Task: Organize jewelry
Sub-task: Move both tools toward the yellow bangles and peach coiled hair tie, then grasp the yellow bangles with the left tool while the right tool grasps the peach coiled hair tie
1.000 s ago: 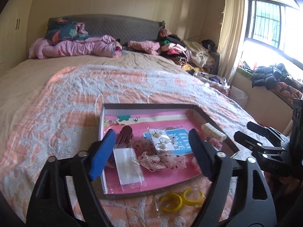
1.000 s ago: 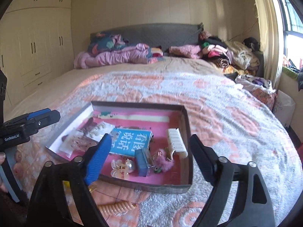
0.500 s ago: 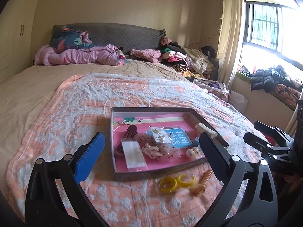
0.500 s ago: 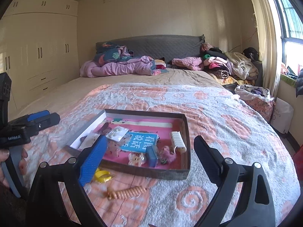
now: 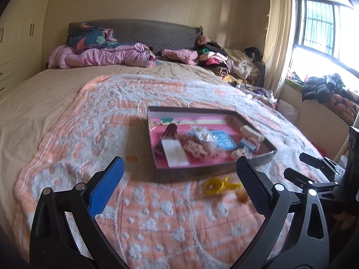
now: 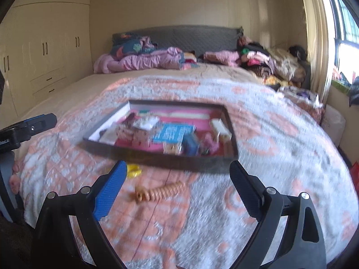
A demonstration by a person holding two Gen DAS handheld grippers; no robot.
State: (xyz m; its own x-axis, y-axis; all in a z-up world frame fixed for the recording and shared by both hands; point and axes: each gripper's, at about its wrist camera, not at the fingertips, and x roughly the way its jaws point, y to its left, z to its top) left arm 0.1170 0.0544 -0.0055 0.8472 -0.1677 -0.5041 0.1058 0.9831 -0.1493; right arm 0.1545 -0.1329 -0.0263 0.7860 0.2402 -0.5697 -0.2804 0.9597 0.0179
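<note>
1. The bed (image 5: pixel 56 103) fills both views; its peach-and-white blanket (image 6: pixel 280 157) carries everything you need.
2. The dark-rimmed tray (image 5: pixel 157 168) sits at about 12 o'clock from your tools, its pink floor crowded with a blue card (image 6: pixel 172 132), clear packets and small clips. Motion blur hides the finer pieces.
3. Your left gripper (image 5: pixel 179 179) has its jaws wide apart and nothing between them; your right gripper (image 6: pixel 177 183) is likewise spread and empty.
4. Three loose pieces lie on the blanket just outside the tray's near rim: the spiral hair tie (image 6: pixel 159 192), right between your right jaws, and the two yellow hoops (image 5: pixel 215 186), at about 1 o'clock from your left tool.
5. The likely step is collecting these strays. Steady your hands first, since the views smear.
6. Straddle the spiral across its width, not its length, and close gently, because it probably squashes and rolls.
7. Press down lightly so you don't pinch blanket along with it.
</note>
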